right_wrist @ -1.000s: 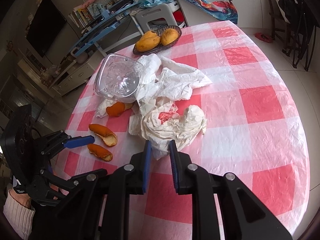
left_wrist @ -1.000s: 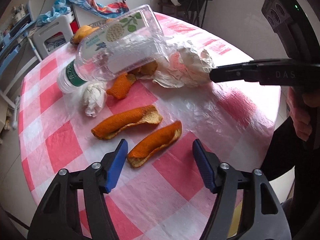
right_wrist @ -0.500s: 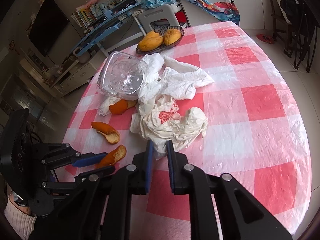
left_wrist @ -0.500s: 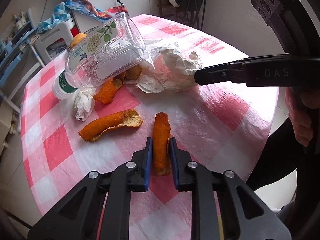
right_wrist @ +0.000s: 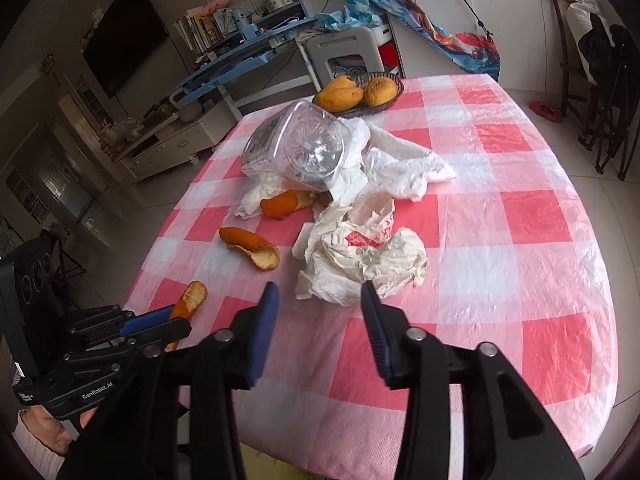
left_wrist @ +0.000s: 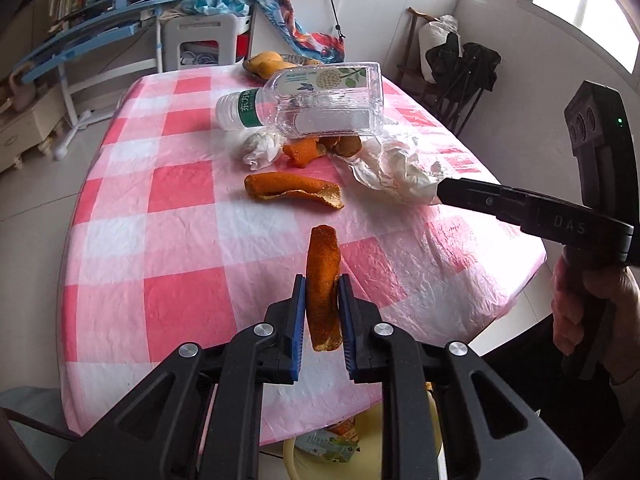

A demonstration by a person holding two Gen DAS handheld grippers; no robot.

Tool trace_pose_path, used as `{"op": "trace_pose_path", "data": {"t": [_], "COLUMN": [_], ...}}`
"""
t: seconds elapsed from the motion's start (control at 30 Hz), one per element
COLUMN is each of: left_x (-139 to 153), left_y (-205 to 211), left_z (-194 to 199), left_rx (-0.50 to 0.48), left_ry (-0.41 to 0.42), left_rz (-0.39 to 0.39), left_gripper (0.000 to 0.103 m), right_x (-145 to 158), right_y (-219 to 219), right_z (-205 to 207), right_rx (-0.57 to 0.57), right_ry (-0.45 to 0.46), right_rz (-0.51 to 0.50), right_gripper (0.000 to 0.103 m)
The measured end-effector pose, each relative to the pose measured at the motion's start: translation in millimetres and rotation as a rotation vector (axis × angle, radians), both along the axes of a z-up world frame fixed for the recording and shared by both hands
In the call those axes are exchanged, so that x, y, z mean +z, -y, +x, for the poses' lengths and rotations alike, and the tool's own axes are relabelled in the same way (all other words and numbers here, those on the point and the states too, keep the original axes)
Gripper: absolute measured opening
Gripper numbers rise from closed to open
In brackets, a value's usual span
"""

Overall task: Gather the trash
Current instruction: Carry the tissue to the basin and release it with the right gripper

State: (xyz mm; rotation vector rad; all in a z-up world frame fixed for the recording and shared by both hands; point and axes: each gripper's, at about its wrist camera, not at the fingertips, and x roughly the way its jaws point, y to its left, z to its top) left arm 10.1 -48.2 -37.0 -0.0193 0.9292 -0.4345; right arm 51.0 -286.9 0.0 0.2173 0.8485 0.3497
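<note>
Since earlier: orange peel strip (left_wrist: 323, 292) lifted off checked tablecloth (left_wrist: 180, 248) | left gripper (left_wrist: 322, 308) pinching it | right gripper (right_wrist: 316, 312) jaws spreading, nothing between; crumpled wrapper (right_wrist: 360, 260) at twelve o'clock

The left gripper (left_wrist: 323, 312), black with blue pads (left_wrist: 298, 316), clamps an orange peel (left_wrist: 323, 280). Beyond it lie a pink-and-white checked cloth (left_wrist: 188, 248), white tissue (left_wrist: 262, 146), and a clear bottle (left_wrist: 312, 100) with a green label.
</note>
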Motion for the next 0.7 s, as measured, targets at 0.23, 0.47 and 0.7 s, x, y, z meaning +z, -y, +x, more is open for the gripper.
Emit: {"op": "trace_pose_path", "data": {"t": [0.23,0.47,0.7], "left_x": [1,-4,-5], "left_y": [-7,-3,-4], "left_z": [-2,-6,-16], "left_rx": [0.032,0.039,0.048], "left_ry": [-0.002,-0.003,0.000], "left_rz": [-0.049,-0.033,-0.057], "left_gripper": [0.016,0.016,0.016], "right_x": [-19,-26,-17], "right_y": [-8,-10,-1], "right_z": [24,28,6], "right_rx": [-0.060,-0.057,-0.060], "right_ry": [-0.029,-0.040,-0.042], "right_rz": [-0.120,-0.200,-0.134], "right_gripper": [0.067,0.038,0.025]}}
